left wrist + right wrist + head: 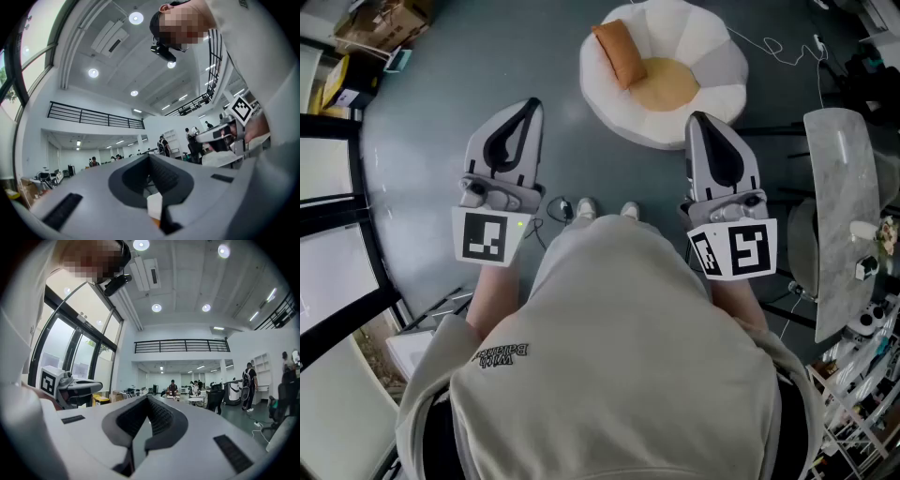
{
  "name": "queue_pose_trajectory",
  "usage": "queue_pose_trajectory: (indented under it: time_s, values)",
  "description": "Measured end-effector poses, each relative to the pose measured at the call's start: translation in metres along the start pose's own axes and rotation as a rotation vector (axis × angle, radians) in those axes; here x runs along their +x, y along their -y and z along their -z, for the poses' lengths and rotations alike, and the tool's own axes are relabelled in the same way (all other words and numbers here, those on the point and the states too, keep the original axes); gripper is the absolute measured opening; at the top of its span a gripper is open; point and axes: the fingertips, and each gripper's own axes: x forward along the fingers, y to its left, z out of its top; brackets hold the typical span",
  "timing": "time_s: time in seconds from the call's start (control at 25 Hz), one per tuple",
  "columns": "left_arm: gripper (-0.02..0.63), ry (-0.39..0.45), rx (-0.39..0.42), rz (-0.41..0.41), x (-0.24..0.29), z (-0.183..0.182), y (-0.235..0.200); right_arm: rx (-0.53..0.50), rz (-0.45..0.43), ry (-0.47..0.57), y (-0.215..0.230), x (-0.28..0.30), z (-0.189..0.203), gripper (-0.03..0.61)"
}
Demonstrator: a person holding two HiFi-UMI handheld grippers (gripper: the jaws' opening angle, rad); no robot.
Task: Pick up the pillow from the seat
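An orange pillow (617,52) leans against the left inner side of a white, petal-shaped seat (717,58) on the floor ahead of me. The seat has a tan round cushion (667,82) in its middle. My left gripper (532,101) is held out level, to the lower left of the seat and well short of it, with its jaws shut and nothing in them. My right gripper (696,116) hovers near the seat's front rim, also shut and empty. The left gripper (150,157) and right gripper (149,397) views look past the closed tips into a large hall; the pillow is not in them.
A marble-topped table (844,206) stands at the right with cluttered shelves behind it. Cardboard boxes (375,23) sit at the upper left. A dark cable (558,208) lies by my feet and a white cable (769,47) runs beyond the seat. Several people (248,380) stand far off.
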Motion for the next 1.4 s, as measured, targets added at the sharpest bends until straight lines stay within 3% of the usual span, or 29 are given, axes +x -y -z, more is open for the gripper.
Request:
queue_pose_trajectory:
  time_s: [0.32, 0.88, 1.4]
  values:
    - [0.009, 0.025, -0.059, 0.001, 0.004, -0.001, 0.001, 0.028, -0.004, -0.014, -0.001, 0.002, 0.016, 0.009]
    - [0.009, 0.016, -0.055, -0.005, 0.025, -0.003, 0.027, 0.046, -0.013, 0.024, 0.028, -0.010, 0.014, 0.009]
    - [0.009, -0.029, -0.046, -0.041, 0.048, 0.009, 0.066, 0.112, -0.093, 0.065, 0.065, -0.025, 0.029, 0.009]
